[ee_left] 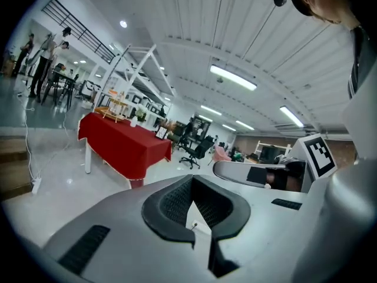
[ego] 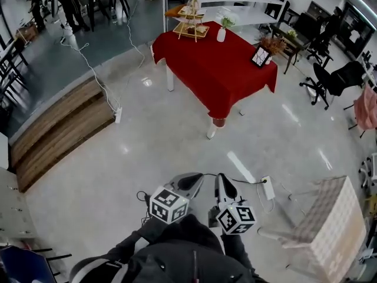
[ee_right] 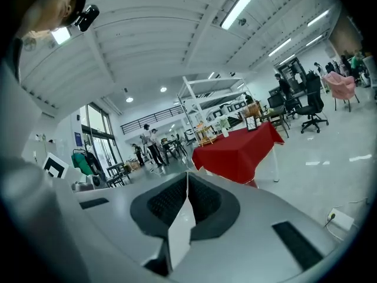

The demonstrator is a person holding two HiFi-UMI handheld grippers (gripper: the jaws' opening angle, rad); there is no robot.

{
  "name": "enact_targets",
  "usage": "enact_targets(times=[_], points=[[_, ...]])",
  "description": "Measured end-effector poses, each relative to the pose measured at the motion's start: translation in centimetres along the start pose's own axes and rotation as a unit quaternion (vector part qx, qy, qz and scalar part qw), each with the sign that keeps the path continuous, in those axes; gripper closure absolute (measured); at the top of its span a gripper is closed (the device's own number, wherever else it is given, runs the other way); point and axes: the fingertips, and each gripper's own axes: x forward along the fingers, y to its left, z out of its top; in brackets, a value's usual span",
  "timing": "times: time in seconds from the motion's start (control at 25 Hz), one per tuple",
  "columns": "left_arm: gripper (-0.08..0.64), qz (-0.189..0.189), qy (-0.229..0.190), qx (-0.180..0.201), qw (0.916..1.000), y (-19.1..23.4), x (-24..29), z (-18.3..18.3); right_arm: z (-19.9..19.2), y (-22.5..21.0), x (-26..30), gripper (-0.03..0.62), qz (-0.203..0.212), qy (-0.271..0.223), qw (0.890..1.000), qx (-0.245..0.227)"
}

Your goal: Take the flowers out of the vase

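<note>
Flowers (ego: 227,21) stand in a small white vase (ego: 221,35) at the far edge of the red-draped counter (ego: 218,69), well apart from the person and out of reach.

Both tools are held low in front of the body. The left tongs (ego: 191,183) and the right tongs (ego: 224,187) are each clenched tip to tip, with nothing between them.

From here the bunch looks thin and green, so it is probably very light and soft (easy to crush or snap under a hard pinch). The vase looks narrow and likely tips easily. A sensible hold would be one pair of tongs steadying the vase body while the other closes gently on the stems just above the neck, then lifts straight up.

The head view alone shows the open floor (ego: 153,140) to cross, the power strip (ego: 268,187) lying near the feet, and the tiered stand (ego: 191,22) and picture frame (ego: 260,56) sharing the counter. The two gripper views show the counter side-on and the meeting jaw tips. The left gripper view also catches the right tongs just beside it.
</note>
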Motion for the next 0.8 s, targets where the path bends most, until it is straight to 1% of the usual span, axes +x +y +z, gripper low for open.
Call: enact_targets(times=[0.2,0.4,0.64,0.8], points=[[0.551,0.013,-0.003,0.009,0.9999,-2.2,-0.3,-1.0,-0.2,-0.7,-2.2,0.580,0.001,-0.013,1.000,0.011],[0.551,0.019,-0.005,0.011,0.9997,-3.7,-1.2,-1.0,-0.3,0.1,-3.8,0.580,0.014,-0.015,0.999,0.025],[0.551,0.029,-0.008,0.011,0.9995,-3.7,-1.0,-0.9,-0.1,0.0,-3.9,0.580,0.024,-0.016,0.999,0.028],[0.551,0.031,-0.009,0.012,0.9994,-3.3,0.2,-0.4,0.1,-0.3,-2.9,0.580,0.034,-0.009,0.999,0.033]])
